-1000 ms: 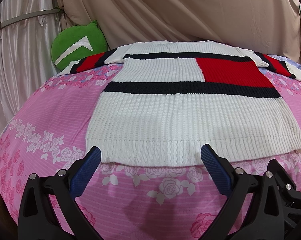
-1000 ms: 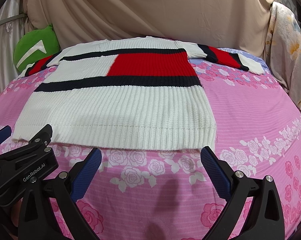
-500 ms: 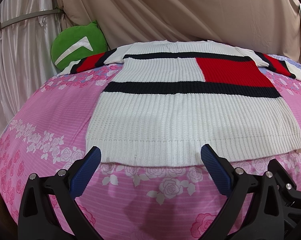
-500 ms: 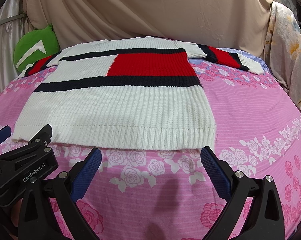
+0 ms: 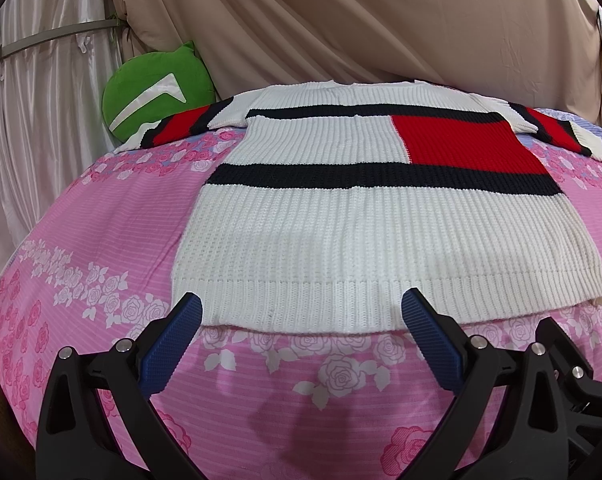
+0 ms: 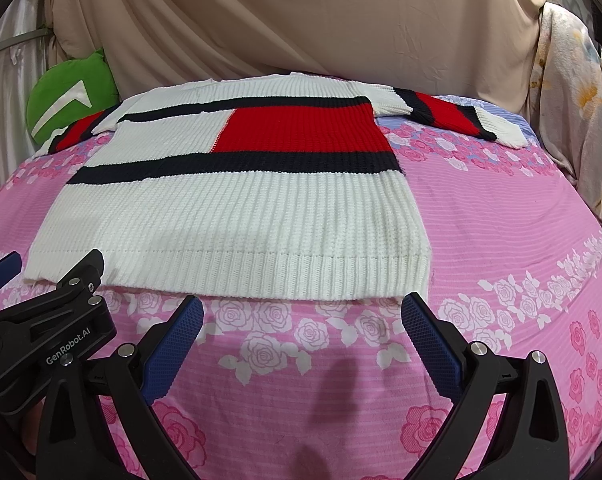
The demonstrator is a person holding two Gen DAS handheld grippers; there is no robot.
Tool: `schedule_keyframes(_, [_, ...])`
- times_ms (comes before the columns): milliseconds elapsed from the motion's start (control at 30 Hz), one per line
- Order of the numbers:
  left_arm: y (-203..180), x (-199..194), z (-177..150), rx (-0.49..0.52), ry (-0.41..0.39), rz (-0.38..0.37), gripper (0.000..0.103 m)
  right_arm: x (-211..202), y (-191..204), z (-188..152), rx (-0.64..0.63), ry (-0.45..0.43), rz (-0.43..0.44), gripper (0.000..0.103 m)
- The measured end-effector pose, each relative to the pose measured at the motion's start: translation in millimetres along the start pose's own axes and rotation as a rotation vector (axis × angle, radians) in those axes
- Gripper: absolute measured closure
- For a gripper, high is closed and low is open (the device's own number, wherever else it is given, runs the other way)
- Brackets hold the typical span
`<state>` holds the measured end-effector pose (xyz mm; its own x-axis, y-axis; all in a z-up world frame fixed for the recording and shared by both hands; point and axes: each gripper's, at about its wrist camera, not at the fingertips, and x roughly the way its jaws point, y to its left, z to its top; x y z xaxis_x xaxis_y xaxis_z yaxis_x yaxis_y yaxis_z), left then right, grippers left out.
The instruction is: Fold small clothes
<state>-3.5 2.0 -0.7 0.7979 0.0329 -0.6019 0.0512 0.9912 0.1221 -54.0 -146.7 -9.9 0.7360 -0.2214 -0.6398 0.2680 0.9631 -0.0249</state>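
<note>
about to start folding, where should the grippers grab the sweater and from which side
Probably the ribbed hem, one bottom corner each: left gripper near its left corner, right gripper near its right. Come in low from the near edge; the sweater lies flat on the pink sheet, hem towards both open grippers.

sweater (image 5: 321,232) flat, left tool (image 5: 301,320) spread

Beige draped cloth (image 5: 341,20) as backdrop. Pink rose-print bedsheet (image 5: 101,240) below. Green cushion (image 5: 157,88) far left; floral fabric (image 6: 573,92) hanging right.
</note>
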Motion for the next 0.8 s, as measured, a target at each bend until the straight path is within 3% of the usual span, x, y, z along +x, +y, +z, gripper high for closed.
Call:
schedule_keyframes(333, [2, 4, 0, -0.007, 0.022, -0.029, 0.005, 4, -4, 0, 0.009, 0.023, 0.029, 0.005])
schedule_keyframes(467, [12, 2, 2, -0.040, 0.015, -0.136, 0.005, 10, -17, 7, 0.041, 0.084, 0.175, 0.005])
schedule_keyframes(533, [16, 0, 8, -0.026, 0.001, -0.142, 0.005, 17, -38, 18, 0.095, 0.106, 0.223, 0.005])
schedule_keyframes(667, [30, -1, 33, -0.016, -0.032, -0.120, 0.005, 39, -108, 59, 0.179, 0.053, 0.104, 0.005])
schedule_keyframes(800, [53, 17, 63, -0.055, -0.011, -0.120, 0.005, 80, -208, 112, 0.319, -0.003, -0.019, 0.005])
